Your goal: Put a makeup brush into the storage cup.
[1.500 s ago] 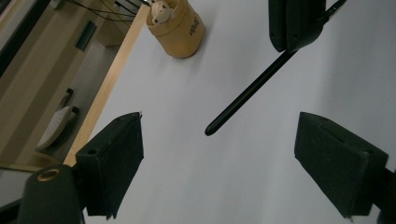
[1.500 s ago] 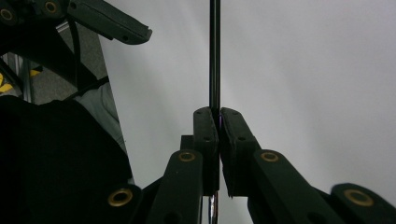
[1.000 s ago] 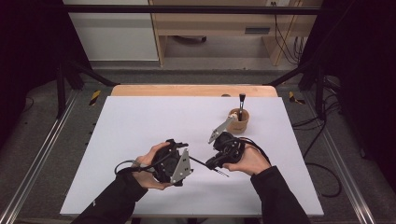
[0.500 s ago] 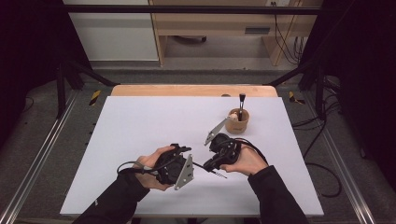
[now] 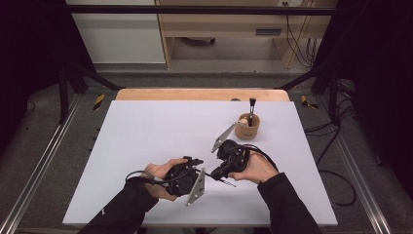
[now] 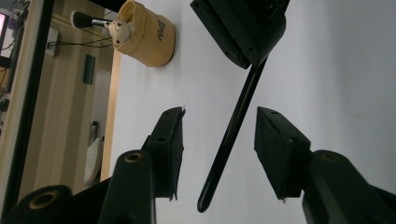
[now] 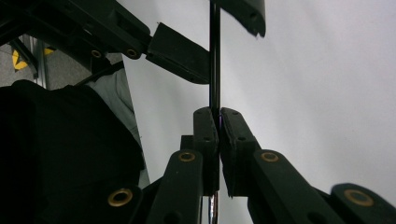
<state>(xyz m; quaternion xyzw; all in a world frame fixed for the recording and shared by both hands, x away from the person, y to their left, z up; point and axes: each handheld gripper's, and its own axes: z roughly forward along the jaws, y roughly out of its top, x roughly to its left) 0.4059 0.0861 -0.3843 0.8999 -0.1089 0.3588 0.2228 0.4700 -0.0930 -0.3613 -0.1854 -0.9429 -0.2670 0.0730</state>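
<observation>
A thin black rod-like tool (image 5: 225, 179), probably a slender brush handle, is shown gripped by the right hand-held gripper (image 5: 217, 174), whose jaws are seen clamped flat on it in the right gripper view (image 7: 214, 70). The free end of the tool is presented toward the left hand-held gripper (image 5: 197, 164), which lies just beside it over the near part of the surface (image 5: 156, 126). In the left gripper view the tool (image 6: 232, 135) is seen running lengthwise between the two black jaws, its long axis roughly along the line of the jaws, with a gap left on either side; these jaws have just been closing, and the pads are not yet pressed on the shaft. The coming move is judged to be a closing of the left jaws on the shaft, so that the tool would be held by both. The left hand (image 5: 158, 175) and right hand (image 5: 255, 168) are near one another. A small wooden cup (image 5: 247, 127) holding a brush (image 5: 252, 108) stands well apart toward the far right of the white surface. Beyond the surface a wooden bench (image 5: 229, 24) and a grey floor are visible, with dark drapes at both sides.
</observation>
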